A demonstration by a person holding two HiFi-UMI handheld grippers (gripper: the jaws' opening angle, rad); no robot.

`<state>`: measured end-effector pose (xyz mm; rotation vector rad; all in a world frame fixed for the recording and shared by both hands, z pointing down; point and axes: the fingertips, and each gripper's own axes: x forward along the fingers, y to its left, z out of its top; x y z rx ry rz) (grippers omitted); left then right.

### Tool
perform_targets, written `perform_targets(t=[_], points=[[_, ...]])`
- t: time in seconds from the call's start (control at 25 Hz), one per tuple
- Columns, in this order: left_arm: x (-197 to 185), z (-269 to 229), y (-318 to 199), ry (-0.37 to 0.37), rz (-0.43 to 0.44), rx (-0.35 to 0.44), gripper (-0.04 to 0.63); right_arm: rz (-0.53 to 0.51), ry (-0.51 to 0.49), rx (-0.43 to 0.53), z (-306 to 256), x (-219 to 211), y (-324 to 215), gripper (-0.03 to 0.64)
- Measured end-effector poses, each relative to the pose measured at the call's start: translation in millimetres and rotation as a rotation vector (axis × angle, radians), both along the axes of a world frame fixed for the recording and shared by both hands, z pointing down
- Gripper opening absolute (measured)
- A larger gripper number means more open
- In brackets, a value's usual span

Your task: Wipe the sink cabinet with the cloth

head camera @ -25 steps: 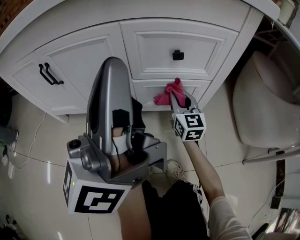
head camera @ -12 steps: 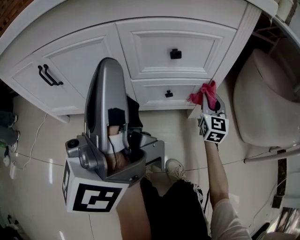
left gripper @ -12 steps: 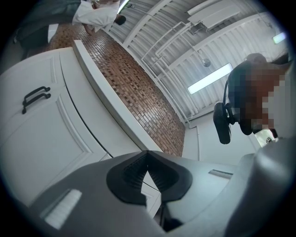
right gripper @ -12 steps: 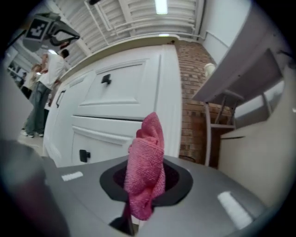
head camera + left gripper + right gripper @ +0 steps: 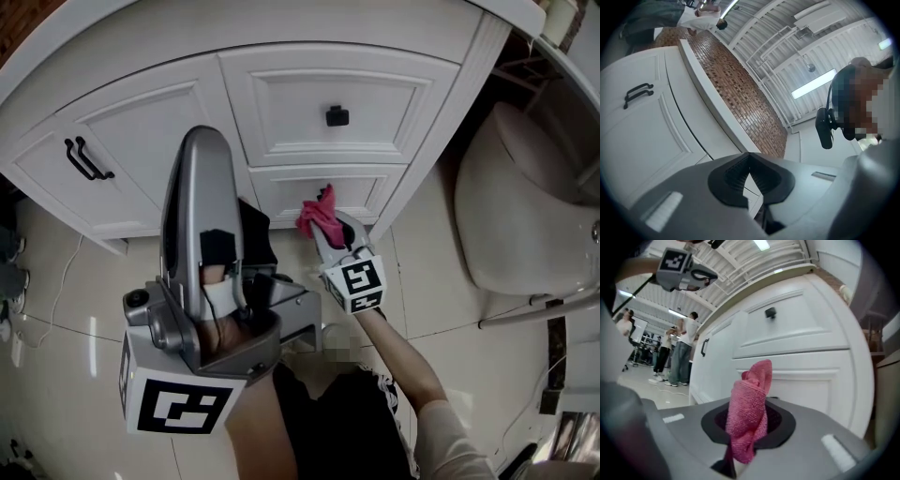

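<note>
Since half a second ago, the right gripper (image 5: 325,230) has shifted left, from the right corner of the sink cabinet (image 5: 309,103) to the lower drawer (image 5: 281,187) front. Its fingers are clamped on the pink cloth (image 5: 317,211), which bunches up beyond the fingertips, at the drawer face. The left gripper (image 5: 749,157) has its fingers together with nothing between them.

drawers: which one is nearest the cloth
The lower drawer, the shallow one under the upper drawer with the black knob; the right gripper holds the cloth in front of it.
</note>
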<state>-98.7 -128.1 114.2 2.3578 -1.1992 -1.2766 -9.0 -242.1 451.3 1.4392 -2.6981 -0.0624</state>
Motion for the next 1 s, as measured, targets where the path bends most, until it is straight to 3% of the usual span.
perform_targets(t=[0.16, 0.36, 0.52, 0.84, 1.0], points=[[-2, -4, 2, 0.000, -0.031, 0.016, 0.009, -0.110, -0.001, -0.041, 16, -83, -16, 0.049], [-7, -2, 3, -0.004, -0.059, 0.020, 0.009, -0.084, 0.031, -0.065, 41, -94, -37, 0.043], [-4, -2, 2, -0.011, -0.044, 0.021, 0.009, 0.002, 0.070, -0.069, 57, -49, -44, 0.054], [1, -5, 2, -0.032, -0.011, 0.020, 0.009, 0.292, 0.141, -0.063, 66, 102, -47, 0.057], [14, -2, 0, -0.040, -0.002, 0.013, 0.009, 0.347, 0.169, -0.054, 65, 148, -41, 0.056]])
